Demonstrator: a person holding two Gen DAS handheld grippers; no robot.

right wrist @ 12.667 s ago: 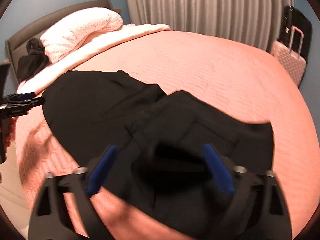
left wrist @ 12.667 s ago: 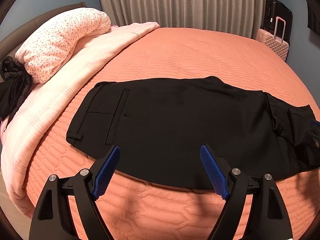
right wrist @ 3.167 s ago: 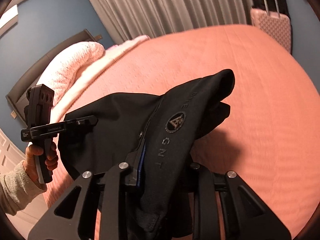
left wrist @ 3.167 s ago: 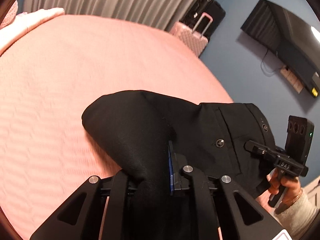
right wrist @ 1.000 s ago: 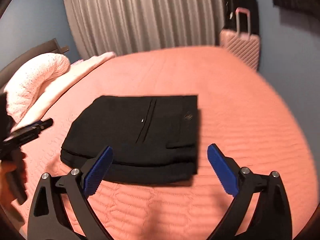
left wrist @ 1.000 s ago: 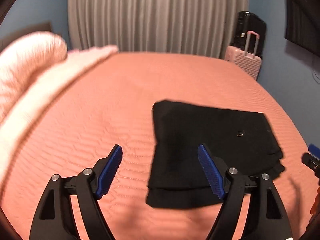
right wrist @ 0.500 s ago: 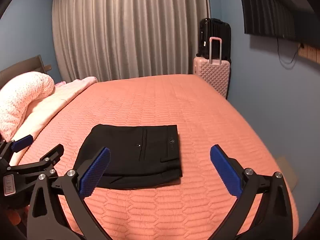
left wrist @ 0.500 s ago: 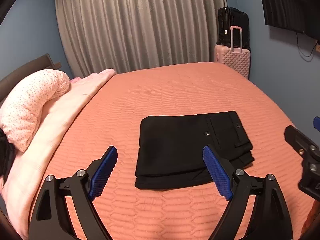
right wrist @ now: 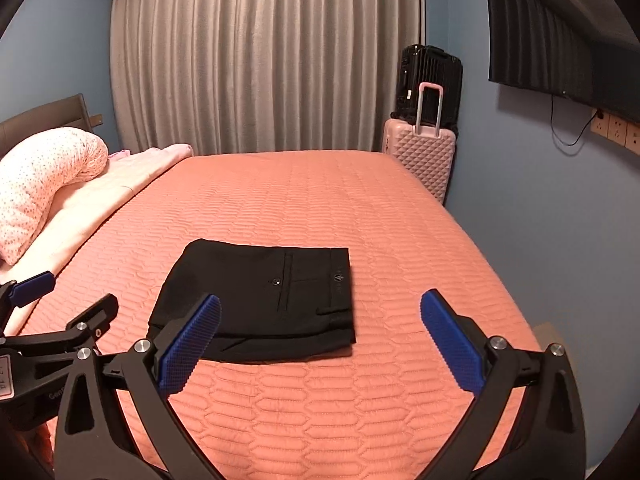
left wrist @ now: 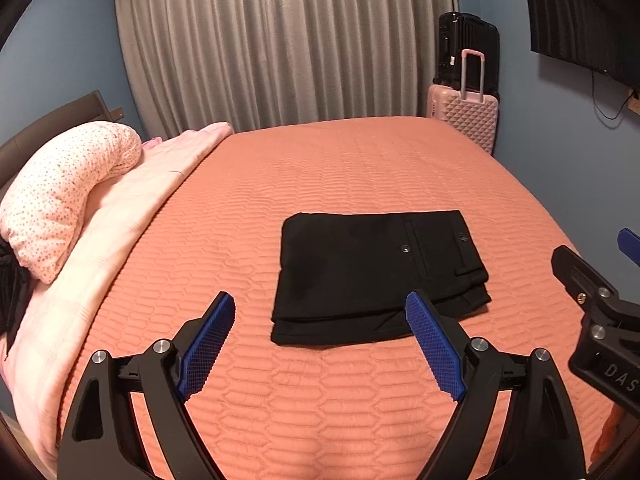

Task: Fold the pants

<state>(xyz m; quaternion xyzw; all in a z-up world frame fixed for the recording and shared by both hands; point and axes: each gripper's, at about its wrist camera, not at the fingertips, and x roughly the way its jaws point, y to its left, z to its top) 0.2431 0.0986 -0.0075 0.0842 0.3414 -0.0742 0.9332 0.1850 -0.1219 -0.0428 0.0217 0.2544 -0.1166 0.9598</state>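
Pants: black trousers (left wrist: 372,276) are laid folded, mid-bed toward the near edge of the orange quilted bedspread (left wrist: 340,168).
Left gripper (left wrist: 320,346): spread, nothing held.
Right gripper (right wrist: 320,342): spread, nothing held.
Risk: layers could be dragged askew if brushed by a finger.

Matt black cloth pants (left wrist: 372,272) on quilted orange bedspread (left wrist: 320,168)

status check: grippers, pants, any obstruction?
Left gripper open, right gripper open, both empty. Pants folded flat on bedspread. Nothing in the way.
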